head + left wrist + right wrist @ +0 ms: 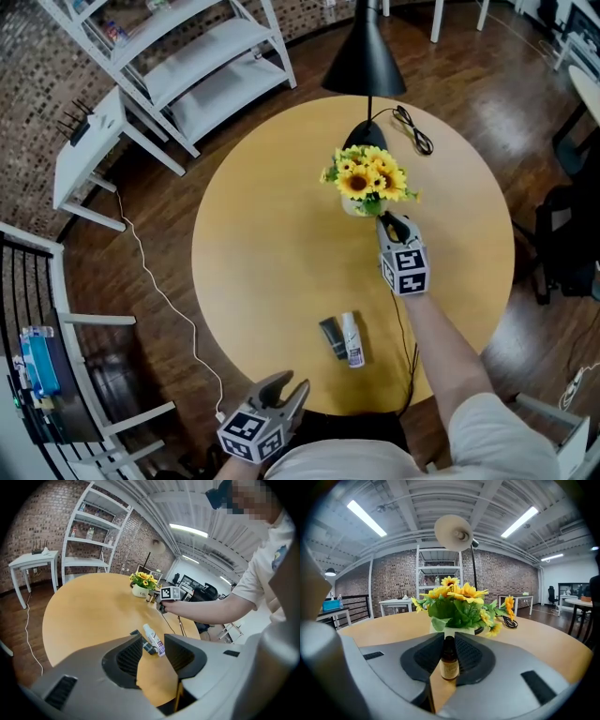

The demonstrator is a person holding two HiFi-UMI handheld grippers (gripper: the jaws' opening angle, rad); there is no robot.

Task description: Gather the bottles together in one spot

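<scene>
Here the brown bottle [450, 665] stands upright, pinched between the right tongs [449, 638].

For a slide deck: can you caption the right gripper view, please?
The right gripper clamps a small amber bottle before the potted sunflowers on the round wooden table.

A round yellow-brown table [272, 234] stands on a dark wood floor [487, 84]. On the far left, a tall white shelf [211, 89] and a little white table [89, 141] stand by a brick wall [393, 581]. A black lamp [366, 52] stands at the table's far side. Long lights [365, 517] shine on the ceiling.
</scene>
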